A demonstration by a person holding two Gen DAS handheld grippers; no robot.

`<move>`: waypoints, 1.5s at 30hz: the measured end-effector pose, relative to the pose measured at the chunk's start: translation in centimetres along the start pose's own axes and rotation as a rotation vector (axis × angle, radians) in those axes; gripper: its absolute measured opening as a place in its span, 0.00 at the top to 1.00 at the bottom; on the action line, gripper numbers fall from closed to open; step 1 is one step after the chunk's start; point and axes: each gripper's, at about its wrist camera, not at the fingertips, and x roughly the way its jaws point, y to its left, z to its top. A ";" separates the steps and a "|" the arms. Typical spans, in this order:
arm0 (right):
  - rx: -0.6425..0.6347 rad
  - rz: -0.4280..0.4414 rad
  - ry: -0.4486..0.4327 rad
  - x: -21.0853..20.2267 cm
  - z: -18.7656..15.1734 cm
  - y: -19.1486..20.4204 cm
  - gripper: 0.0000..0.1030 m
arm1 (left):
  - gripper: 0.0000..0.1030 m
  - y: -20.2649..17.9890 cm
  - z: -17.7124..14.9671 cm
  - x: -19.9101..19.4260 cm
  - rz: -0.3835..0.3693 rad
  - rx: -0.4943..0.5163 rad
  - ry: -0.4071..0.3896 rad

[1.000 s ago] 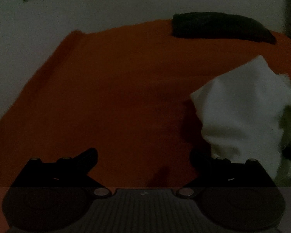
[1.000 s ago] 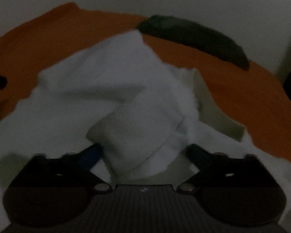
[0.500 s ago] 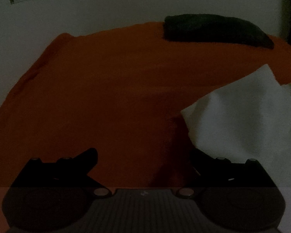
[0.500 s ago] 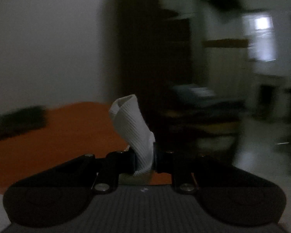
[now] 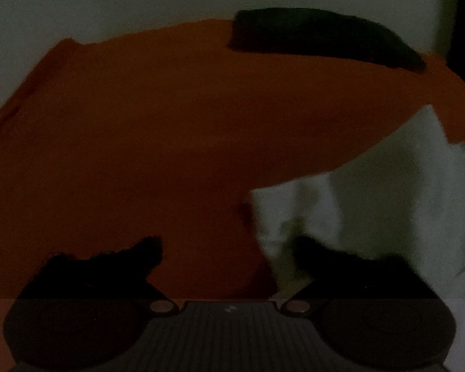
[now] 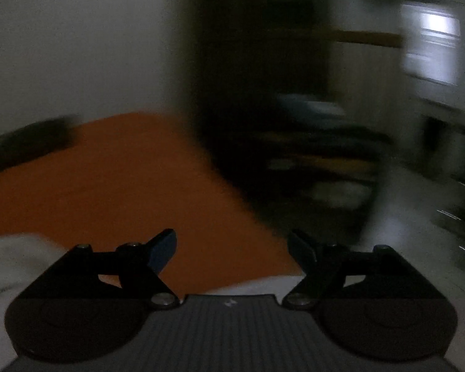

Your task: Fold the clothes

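A white cloth (image 5: 387, 192) lies crumpled on the right side of the orange bed sheet (image 5: 139, 142). My left gripper (image 5: 226, 248) hovers low at the cloth's left edge. Its jaws are closing, with that edge lying just inside the right finger (image 5: 310, 251), and the pads do not press on it. In the blurred right wrist view, my right gripper (image 6: 231, 238) is over the bed's right edge. Its jaws are opening with nothing between them. White cloth (image 6: 18, 257) shows at its lower left.
A dark folded garment (image 5: 319, 37) lies at the far edge of the bed, against the pale wall (image 5: 108, 3). Past the bed's right side stand dark shelves (image 6: 279, 108), with a bright window (image 6: 434, 40) beyond and pale floor below.
My right gripper has let go of the white cloth fold that it held half a second ago. My left gripper has moved right, so the cloth's edge now lies between its fingers.
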 end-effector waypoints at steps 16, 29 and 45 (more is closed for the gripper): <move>-0.632 0.430 0.239 16.9 2.3 31.9 0.94 | 0.21 -1.2 -0.5 -6.7 0.082 0.021 -0.141; -0.436 0.356 0.196 22.0 5.7 24.6 0.24 | 0.12 -0.3 -1.8 -5.1 0.076 0.005 -0.080; -0.382 0.234 0.224 20.2 -2.8 9.4 0.93 | 0.97 -4.6 -1.9 -4.3 0.064 0.062 -0.155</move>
